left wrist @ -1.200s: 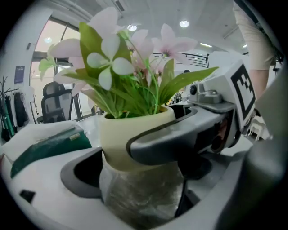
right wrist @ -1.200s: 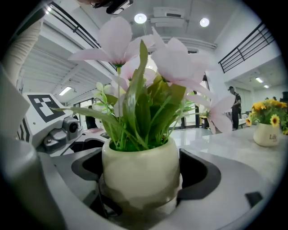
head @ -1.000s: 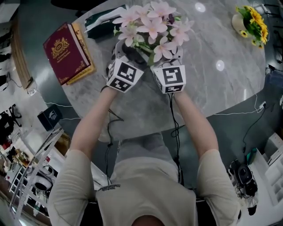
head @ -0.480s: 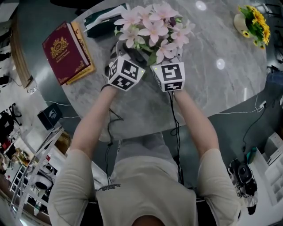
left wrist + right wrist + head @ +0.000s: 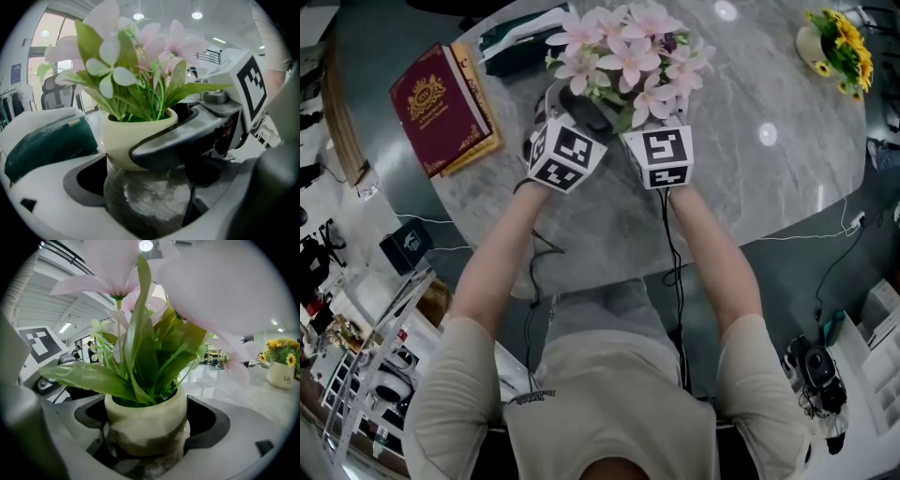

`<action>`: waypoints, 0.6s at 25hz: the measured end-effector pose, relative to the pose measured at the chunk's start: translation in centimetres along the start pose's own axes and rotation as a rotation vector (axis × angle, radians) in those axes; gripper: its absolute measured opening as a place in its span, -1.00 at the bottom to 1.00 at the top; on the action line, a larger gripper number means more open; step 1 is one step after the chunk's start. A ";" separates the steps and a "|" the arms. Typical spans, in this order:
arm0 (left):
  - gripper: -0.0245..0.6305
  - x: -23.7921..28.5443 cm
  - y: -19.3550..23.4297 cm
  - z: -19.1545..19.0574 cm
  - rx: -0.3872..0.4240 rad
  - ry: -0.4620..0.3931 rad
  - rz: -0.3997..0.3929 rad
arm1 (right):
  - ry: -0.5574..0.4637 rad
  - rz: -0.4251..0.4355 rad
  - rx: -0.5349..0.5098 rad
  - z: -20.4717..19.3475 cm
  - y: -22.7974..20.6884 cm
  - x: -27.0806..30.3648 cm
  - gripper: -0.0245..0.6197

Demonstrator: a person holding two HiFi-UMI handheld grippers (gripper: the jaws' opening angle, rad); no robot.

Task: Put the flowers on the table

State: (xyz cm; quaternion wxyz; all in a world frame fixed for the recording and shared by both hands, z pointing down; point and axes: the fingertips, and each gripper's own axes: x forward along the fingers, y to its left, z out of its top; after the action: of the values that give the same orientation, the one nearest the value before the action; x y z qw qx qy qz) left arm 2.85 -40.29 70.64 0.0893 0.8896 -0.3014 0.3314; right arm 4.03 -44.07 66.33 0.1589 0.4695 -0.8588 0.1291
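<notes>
Pink flowers (image 5: pixel 623 56) in a cream pot (image 5: pixel 145 427), gripped from two sides at once. Left gripper (image 5: pixel 145 197): jaws narrowed onto the lower part of the pot, one pad at each flank, grey marble visible beneath between them. Right gripper (image 5: pixel 147 441): jaws likewise closed round the pot, its belly seated between the two dark pads. In the left gripper view, one dark jaw of the right gripper curving across the near face of the pot, just below the rim, with the marker cube behind it.

Stands upright: long axis vertical, base down, stems and green leaves rising straight out of the mouth, blooms spreading above both grippers and covering their tips in the head view. Faces up toward the head camera, with no visible lean to either side.

Sits over the grey marble table (image 5: pixel 750 197), directly ahead of the two marker cubes, which lie side by side and near each other. Contact between base and table not decidable from any view.

Beyond the left gripper, just beside the blooms: a dark green pack (image 5: pixel 516 42). Well to the left of the left gripper: a red book (image 5: pixel 441 108) lying flat. Far to the right of the right gripper, and beyond it: yellow flowers (image 5: pixel 836 47) in a pale pot.
</notes>
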 end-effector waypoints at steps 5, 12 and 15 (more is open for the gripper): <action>0.59 -0.4 -0.4 0.0 -0.010 -0.014 -0.005 | -0.011 -0.003 0.006 0.0 0.2 -0.5 0.69; 0.59 -1.9 -1.4 0.9 0.004 -0.059 -0.007 | -0.037 -0.019 0.010 0.8 1.0 -2.5 0.69; 0.59 -3.2 -2.0 1.4 0.006 -0.072 -0.002 | -0.032 -0.039 0.008 1.2 1.4 -3.9 0.69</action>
State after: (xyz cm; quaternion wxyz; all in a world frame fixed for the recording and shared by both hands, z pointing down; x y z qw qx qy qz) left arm 2.91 -37.64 67.65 0.0759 0.9015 -0.3027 0.2999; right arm 4.65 -40.82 63.57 0.1458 0.4888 -0.8514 0.1220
